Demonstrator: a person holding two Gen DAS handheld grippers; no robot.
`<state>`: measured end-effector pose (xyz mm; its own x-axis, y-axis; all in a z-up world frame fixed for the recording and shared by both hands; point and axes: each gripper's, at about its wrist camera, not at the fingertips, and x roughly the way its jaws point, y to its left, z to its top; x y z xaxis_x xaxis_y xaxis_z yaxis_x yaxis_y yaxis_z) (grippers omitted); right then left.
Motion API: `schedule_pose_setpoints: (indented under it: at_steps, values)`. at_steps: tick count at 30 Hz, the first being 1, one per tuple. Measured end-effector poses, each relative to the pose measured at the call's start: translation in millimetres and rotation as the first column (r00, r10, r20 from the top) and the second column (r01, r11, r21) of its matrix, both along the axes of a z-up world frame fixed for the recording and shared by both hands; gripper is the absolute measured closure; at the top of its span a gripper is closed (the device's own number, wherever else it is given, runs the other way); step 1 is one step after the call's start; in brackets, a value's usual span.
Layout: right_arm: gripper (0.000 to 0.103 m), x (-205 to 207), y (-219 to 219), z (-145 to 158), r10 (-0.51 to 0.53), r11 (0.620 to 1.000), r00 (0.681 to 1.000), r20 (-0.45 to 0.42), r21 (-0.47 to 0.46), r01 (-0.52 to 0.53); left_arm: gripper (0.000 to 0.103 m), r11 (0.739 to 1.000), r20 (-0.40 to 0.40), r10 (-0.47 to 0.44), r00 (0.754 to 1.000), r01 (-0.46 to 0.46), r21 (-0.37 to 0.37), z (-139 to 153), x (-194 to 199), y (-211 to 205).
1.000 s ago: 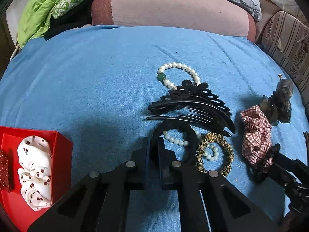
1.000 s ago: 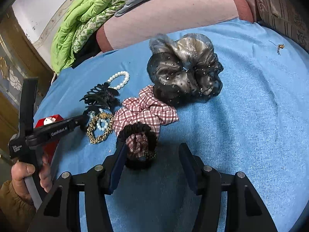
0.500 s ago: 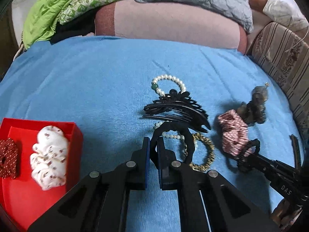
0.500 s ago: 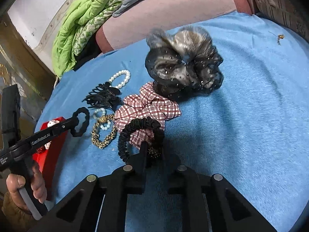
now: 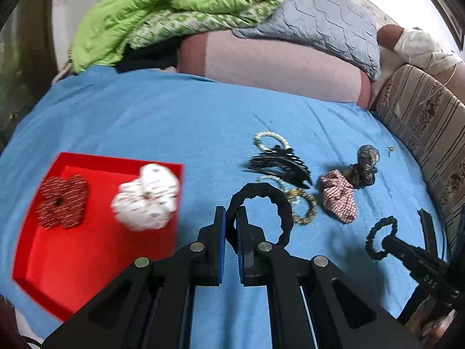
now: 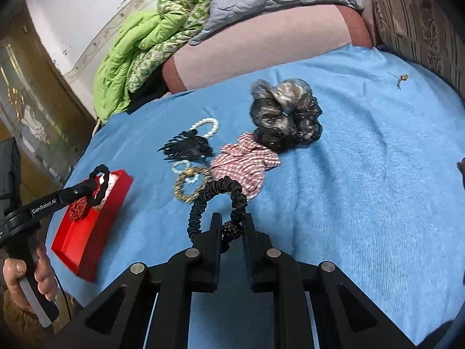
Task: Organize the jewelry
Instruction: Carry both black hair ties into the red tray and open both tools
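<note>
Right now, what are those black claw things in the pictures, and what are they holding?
They are grabbers, and a person holds one in each hand. Each grabber carries a small camera that looks along its two fingers, so one picture comes from the left grabber and the other from the right grabber.

The left one pinches a plain black hair tie. The right one pinches a thin black hair tie with a sparkly bead.

Below them is a blue sheet. On it lie a red checked scrunchie, a dark gauzy scrunchie, a black hair clip, a pearl bracelet and a gold ring-shaped band. A red box already holds a white scrunchie and a dark red one.
</note>
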<state>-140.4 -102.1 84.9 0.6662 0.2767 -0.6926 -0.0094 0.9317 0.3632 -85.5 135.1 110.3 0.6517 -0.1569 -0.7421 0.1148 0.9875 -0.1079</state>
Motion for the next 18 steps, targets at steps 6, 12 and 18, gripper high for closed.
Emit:
schedule_pose_setpoints:
  at_steps: [6, 12, 18]
  values:
    - [0.088, -3, 39, 17, 0.095, 0.995, 0.995, 0.009, -0.013, -0.095, 0.096, 0.992, 0.008, 0.125, 0.992, -0.125, 0.013, 8, -26, 57]
    - [0.088, 9, 106, 32, 0.257, 0.966, 0.966, 0.012, -0.020, -0.256, 0.096, 0.962, -0.039, 0.272, 0.962, -0.270, 0.052, -8, -33, 117]
    - [0.088, 29, 187, 38, 0.406, 0.913, 0.914, 0.003, -0.040, -0.405, 0.096, 0.933, -0.081, 0.360, 0.929, -0.357, 0.045, -28, -35, 165]
